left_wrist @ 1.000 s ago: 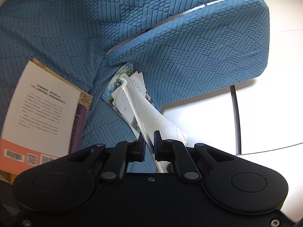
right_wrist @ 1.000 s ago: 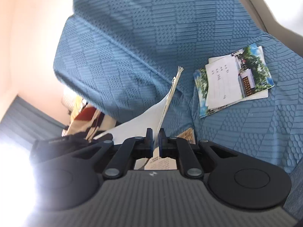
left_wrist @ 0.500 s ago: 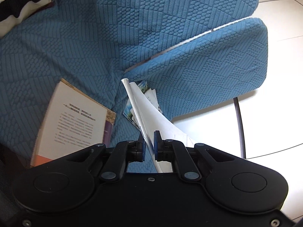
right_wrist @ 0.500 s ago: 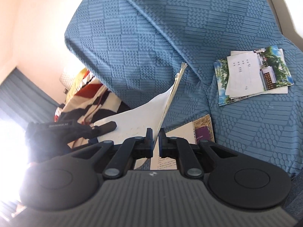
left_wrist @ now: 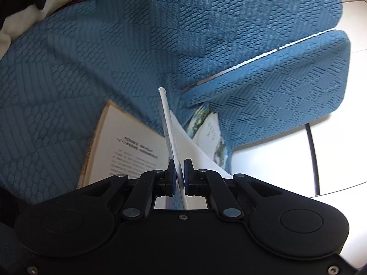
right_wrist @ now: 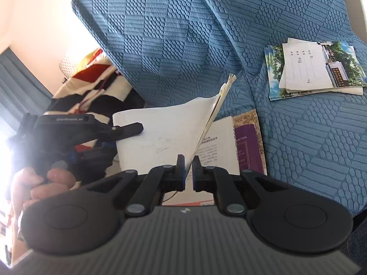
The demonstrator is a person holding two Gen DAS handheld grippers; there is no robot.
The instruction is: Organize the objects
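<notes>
At the far left of the right wrist view, the person's hand (right_wrist: 41,183) holds the left gripper (right_wrist: 128,129), whose fingers pinch the left edge of a thin white booklet (right_wrist: 160,133). Over the last second the booklet has been carried leftward and nearer — away from the stack of photo cards (right_wrist: 314,68), which now sits well apart on the far right of the seat, and over the book (right_wrist: 229,146) lying flat on the blue sofa cover (right_wrist: 183,34). In the left wrist view that book (left_wrist: 128,151) has slid in close beside the held booklet (left_wrist: 174,137), with the cards (left_wrist: 211,135) just right of it. My reading is that the booklet is being gathered onto the book to form one pile, and lowering it flat is what remains.

The right gripper (right_wrist: 188,171) clamps the booklet's near edge, its jaws almost closed on the thin sheaf; the left gripper (left_wrist: 180,174) is likewise closed on it, seen edge-on.

The booklet is limp paper — it sags in a curve between the two grips, and its loose pages fan at the far corner. The book is stiffer, with a pale printed panel and a purple strip on its cover. The cards are glossy, printed with greenery and a building, and topped by white slips. The sofa cover is a soft quilted knit, embossed in squares of ridges and scales.
</notes>
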